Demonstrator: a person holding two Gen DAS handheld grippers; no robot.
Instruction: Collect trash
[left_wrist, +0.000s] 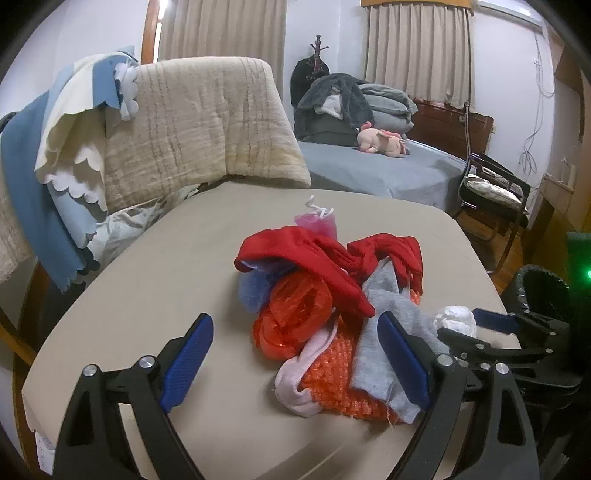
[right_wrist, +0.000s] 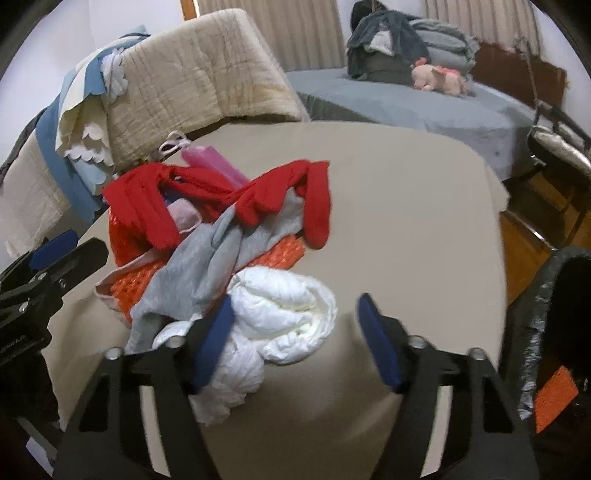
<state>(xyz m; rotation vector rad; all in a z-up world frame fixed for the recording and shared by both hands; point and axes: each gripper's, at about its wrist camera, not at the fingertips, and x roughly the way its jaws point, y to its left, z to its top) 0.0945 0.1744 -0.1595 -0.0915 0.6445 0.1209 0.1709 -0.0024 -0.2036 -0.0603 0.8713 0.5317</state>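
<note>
Right wrist: orange scrap (right_wrist: 556, 398) in bin (right_wrist: 535, 332).

I can read no text, label, brand or number anywhere; faint lettering on the left gripper (right_wrist: 22, 295) body is too blurred to make out.

Bedroom: beige table (left_wrist: 184, 258), draped chair (left_wrist: 207, 118), grey-sheeted bed (left_wrist: 406, 170), beige curtains (left_wrist: 417, 48), white walls, wooden floor (right_wrist: 524, 251).
</note>
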